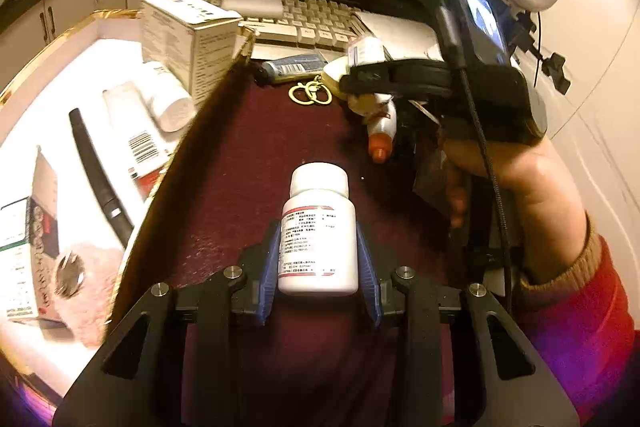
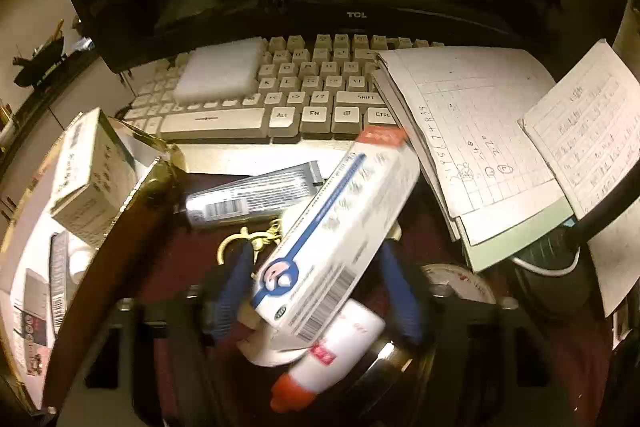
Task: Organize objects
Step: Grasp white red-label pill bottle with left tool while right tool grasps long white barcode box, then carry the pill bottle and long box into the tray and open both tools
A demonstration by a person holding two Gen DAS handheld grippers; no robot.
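White plastic pill bottle with a screw cap and printed label [image 1: 318, 239] sits between the blue pads of the left gripper [image 1: 318, 259], which pinch it by the lower body on both sides. Its long axis runs straight away from the camera, cap end pointing forward over the dark red table surface [image 1: 248, 155]; whether its base touches the surface cannot be told, since the gripper frame hides that zone.

The right gripper [image 2: 316, 291], seen from its own camera, is closed on a long white carton with a blue stripe and a barcode [image 2: 332, 235]. The carton is motion-blurred; its long axis runs diagonally, barcode end low and near the fingers, red-printed end up toward the beige keyboard [image 2: 280, 95]. The carton covers most of both blue pads, so the contact points are only partly visible.

Under the carton lies a white squeeze bottle with an orange-red nozzle [image 2: 320, 359], nozzle pointing to the lower left, its upper body hidden. A silver-grey tube with a barcode [image 2: 248, 199] and a gold-coloured key ring [image 2: 240, 243] lie just beyond, the ring partly covered.

The white tray with a gold rim [image 1: 60, 51] at left is overexposed; its contents are cut off at the frame edge. Handwritten papers [image 2: 480, 131] overlap the keyboard's right end.
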